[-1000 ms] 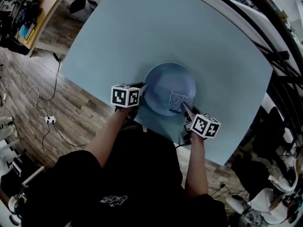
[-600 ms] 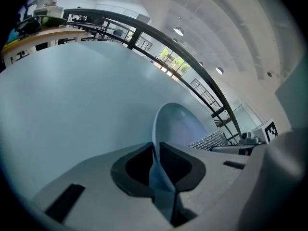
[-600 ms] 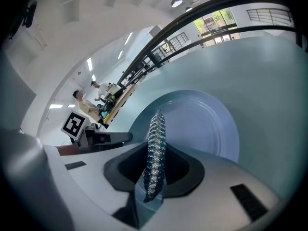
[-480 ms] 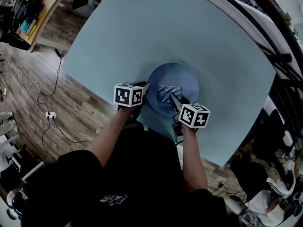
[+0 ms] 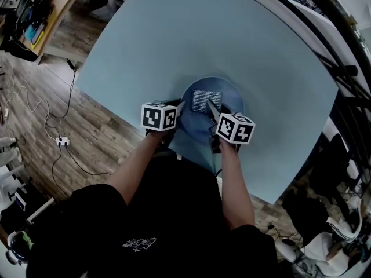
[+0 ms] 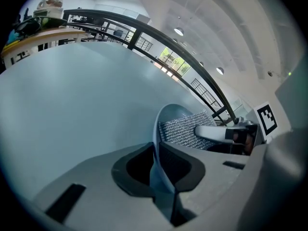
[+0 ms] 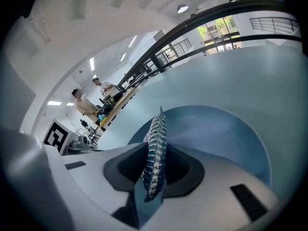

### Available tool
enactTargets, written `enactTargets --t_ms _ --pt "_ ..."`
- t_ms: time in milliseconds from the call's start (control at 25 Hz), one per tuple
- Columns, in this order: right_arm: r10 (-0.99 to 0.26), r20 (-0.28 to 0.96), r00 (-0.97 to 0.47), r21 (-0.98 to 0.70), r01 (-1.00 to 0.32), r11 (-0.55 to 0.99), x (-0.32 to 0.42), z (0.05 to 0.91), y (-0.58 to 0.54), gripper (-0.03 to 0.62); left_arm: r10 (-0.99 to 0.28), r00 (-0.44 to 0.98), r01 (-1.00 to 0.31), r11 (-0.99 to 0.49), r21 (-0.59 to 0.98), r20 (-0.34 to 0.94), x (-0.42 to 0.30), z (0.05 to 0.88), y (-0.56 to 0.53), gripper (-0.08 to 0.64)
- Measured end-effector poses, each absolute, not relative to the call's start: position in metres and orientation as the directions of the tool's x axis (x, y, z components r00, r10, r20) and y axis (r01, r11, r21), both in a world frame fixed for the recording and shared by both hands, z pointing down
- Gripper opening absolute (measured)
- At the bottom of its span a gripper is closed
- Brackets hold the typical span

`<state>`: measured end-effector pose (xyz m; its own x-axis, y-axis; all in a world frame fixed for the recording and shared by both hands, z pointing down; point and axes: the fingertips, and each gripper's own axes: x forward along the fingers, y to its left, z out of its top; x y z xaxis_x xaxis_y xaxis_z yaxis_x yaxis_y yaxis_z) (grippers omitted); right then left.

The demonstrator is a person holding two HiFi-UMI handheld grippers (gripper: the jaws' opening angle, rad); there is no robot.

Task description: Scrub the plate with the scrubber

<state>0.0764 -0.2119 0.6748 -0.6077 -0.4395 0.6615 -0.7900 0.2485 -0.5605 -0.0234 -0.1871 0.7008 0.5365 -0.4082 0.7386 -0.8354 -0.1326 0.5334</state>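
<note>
A pale blue plate (image 5: pixel 226 97) lies on the light blue table (image 5: pixel 191 39) near its front edge. My left gripper (image 5: pixel 178 110) is shut on the plate's left rim (image 6: pixel 156 129). My right gripper (image 5: pixel 210 107) is shut on a silvery mesh scrubber (image 5: pixel 204 101), which lies flat on the plate's inner left part. In the left gripper view the scrubber (image 6: pixel 185 128) spreads over the plate with the right gripper's finger (image 6: pixel 211 133) on it. Seen from the right gripper view, the scrubber (image 7: pixel 155 150) stands edge-on between the jaws, over the plate (image 7: pixel 221 134).
The table's front edge (image 5: pixel 139 123) runs just below the grippers, with wood floor and cables (image 5: pixel 58 141) beyond. A dark railing (image 5: pixel 342 68) runs along the right. Two people (image 7: pixel 89 102) sit at a distant desk in the right gripper view.
My right gripper has slid the scrubber across the plate from its lower right part to its upper left part. The left gripper has kept its hold on the rim.
</note>
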Motion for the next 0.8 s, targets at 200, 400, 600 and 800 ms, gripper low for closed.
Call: enactTargets --t_ms 200,400,600,800 --pt "-0.481 0.669 -0.567 -0.533 -0.816 0.221 0.096 0.672 -0.23 0.091 -0.408 0.535 -0.837 -0.135 0.53 0.74 -0.024 0.7 -0.188 0.044" --pt "-0.527 0.678 -0.512 -0.509 -0.845 0.166 0.129 0.671 -0.242 0.091 -0.409 0.531 -0.84 -0.135 0.526 0.742 -0.023 0.701 -0.188 0.044" --pt "-0.556 0.705 -0.44 -0.475 -0.875 0.09 0.162 0.67 -0.24 0.091 -0.407 0.531 -0.84 -0.137 0.524 0.744 -0.024 0.701 -0.189 0.044" --pt "-0.57 0.728 -0.38 -0.426 -0.903 0.057 0.187 0.664 -0.233 0.091 -0.408 0.528 -0.843 -0.145 0.518 0.745 -0.023 0.7 -0.19 0.044"
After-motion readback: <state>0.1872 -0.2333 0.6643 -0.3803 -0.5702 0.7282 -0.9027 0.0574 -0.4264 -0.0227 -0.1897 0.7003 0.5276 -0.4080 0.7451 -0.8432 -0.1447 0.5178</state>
